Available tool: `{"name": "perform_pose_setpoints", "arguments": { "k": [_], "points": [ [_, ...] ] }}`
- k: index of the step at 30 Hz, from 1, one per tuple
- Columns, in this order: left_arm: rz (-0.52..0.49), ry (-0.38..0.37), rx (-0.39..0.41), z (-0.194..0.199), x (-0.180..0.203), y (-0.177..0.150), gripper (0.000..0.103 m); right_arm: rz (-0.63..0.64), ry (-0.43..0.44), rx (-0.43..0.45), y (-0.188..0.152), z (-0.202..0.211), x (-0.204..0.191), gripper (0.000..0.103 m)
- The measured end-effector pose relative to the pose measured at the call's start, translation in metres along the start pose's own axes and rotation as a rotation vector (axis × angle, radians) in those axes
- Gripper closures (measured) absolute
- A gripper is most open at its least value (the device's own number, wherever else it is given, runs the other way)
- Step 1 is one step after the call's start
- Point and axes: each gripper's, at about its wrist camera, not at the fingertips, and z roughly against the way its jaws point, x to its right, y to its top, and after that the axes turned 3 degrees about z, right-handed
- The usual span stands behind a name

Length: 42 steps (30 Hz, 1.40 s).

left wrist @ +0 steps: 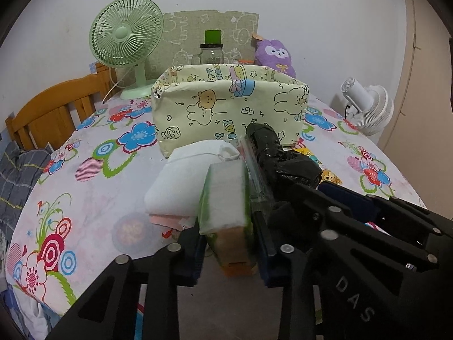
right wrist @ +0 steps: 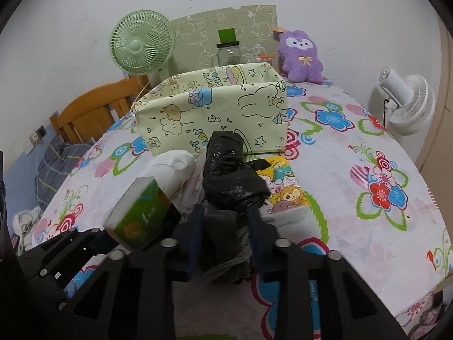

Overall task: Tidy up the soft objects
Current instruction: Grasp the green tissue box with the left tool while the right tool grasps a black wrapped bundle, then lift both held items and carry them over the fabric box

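Observation:
My left gripper [left wrist: 229, 257] is shut on a green and white tissue pack [left wrist: 225, 201], also seen in the right wrist view [right wrist: 141, 212]. My right gripper [right wrist: 223, 243] is shut on a black folded umbrella [right wrist: 229, 170], which shows in the left wrist view [left wrist: 277, 155] too. Both are held above the table, side by side, in front of a cream cartoon-print fabric bin [left wrist: 226, 107] [right wrist: 215, 116] with an open top. A folded white cloth [left wrist: 187, 178] [right wrist: 170, 170] lies on the table beneath the tissue pack.
A yellow cartoon tissue pack [right wrist: 283, 187] lies right of the umbrella. Behind the bin stand a green fan [left wrist: 126, 35], a glass jar [left wrist: 211, 53] and a purple plush toy [right wrist: 301, 56]. A white fan [right wrist: 407, 104] is at the right, a wooden bed frame [left wrist: 56, 110] at the left.

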Motion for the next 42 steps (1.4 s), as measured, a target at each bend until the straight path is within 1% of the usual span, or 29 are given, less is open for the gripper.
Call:
{"name": "perform_pose_setpoints", "arguments": {
  "k": [2, 5, 14, 28, 42],
  "points": [
    [-0.004, 0.003, 0.002, 0.001, 0.001, 0.001, 0.077, -0.002, -0.001, -0.003, 0.0, 0.0, 0.0, 0.079],
    [-0.008, 0.001, 0.005, 0.003, 0.003, 0.001, 0.08, -0.006, 0.002, -0.001, 0.001, 0.002, 0.001, 0.081],
    [0.0, 0.004, 0.044, 0.016, 0.004, 0.012, 0.084, -0.005, -0.016, 0.032, 0.01, 0.016, -0.001, 0.084],
    [0.012, 0.007, 0.113, 0.041, 0.002, 0.039, 0.085, 0.01, -0.01, 0.1, 0.039, 0.042, -0.008, 0.085],
    [0.006, 0.017, 0.176, 0.059, 0.005, 0.071, 0.086, 0.021, -0.03, 0.16, 0.073, 0.063, -0.01, 0.085]
  ]
}}
